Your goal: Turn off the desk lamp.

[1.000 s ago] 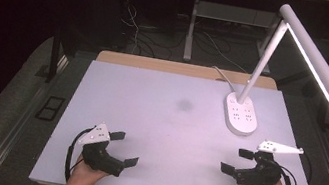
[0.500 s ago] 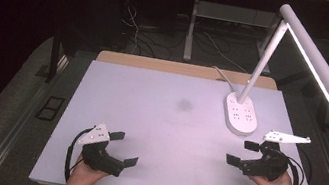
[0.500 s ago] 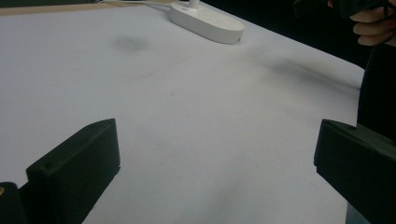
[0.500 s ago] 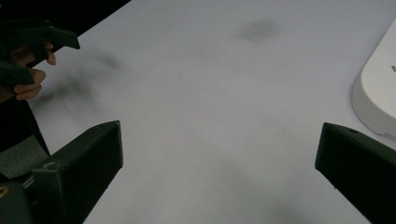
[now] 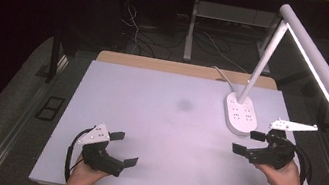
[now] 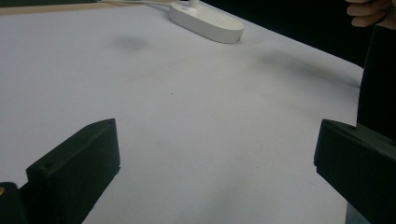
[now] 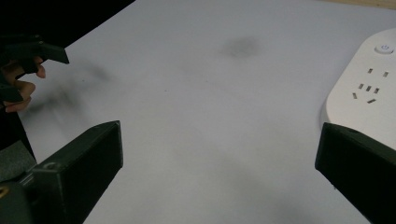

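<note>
No readable text or numbers, a small power symbol on the lamp base [image 7: 369, 88] button

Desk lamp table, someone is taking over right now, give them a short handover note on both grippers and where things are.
Left gripper: open, holds nothing, low near the front left of the white table.
Right gripper: open, holds nothing, close to the lamp base at the right.
Desk lamp: upright, lit, its base with sockets and a power button at the back right of the table; its cord runs off the far edge.
Done: nothing gripped or touched so far.
Left: probably the right gripper closes in on the lamp base.
</note>
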{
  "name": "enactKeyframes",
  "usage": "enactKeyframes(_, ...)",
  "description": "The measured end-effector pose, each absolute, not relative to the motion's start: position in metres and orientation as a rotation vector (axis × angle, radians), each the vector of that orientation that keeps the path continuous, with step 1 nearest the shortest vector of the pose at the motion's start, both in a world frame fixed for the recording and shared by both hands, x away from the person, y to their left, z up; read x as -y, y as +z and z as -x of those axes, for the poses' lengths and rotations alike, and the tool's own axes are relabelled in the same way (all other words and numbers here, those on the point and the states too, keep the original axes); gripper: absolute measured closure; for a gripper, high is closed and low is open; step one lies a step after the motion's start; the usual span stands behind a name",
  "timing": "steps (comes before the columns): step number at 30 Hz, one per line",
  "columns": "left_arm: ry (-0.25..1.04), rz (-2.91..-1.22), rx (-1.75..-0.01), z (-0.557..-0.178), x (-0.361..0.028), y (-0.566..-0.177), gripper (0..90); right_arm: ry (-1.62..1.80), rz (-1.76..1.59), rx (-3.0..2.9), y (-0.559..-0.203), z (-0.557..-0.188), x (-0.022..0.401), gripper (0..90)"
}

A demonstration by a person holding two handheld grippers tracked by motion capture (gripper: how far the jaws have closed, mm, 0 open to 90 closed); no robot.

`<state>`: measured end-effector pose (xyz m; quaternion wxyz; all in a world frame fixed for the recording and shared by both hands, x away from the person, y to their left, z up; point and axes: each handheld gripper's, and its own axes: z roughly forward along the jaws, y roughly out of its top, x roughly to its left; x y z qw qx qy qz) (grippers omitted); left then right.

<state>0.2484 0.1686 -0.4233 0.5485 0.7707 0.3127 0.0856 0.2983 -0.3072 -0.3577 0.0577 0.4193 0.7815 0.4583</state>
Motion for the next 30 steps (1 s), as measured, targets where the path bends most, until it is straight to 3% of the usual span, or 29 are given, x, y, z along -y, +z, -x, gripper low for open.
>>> enactKeyframes(7, 0.203, -1.825, -0.741, -0.248, -0.168, -0.423, 0.0, 1.355, -1.275, -2.371, -0.354, -0.308, 0.311, 0.9)
enactKeyframes(9, 0.204, -1.825, -0.742, -0.249, -0.169, -0.423, 0.0, 1.354, -1.274, -2.384, -0.353, -0.312, 0.314, 5.1)
enactKeyframes(30, 0.204, -1.826, -0.743, -0.249, -0.169, -0.424, 0.0, 1.310, -1.288, -2.359, -0.339, -0.345, 0.326, 5.1)
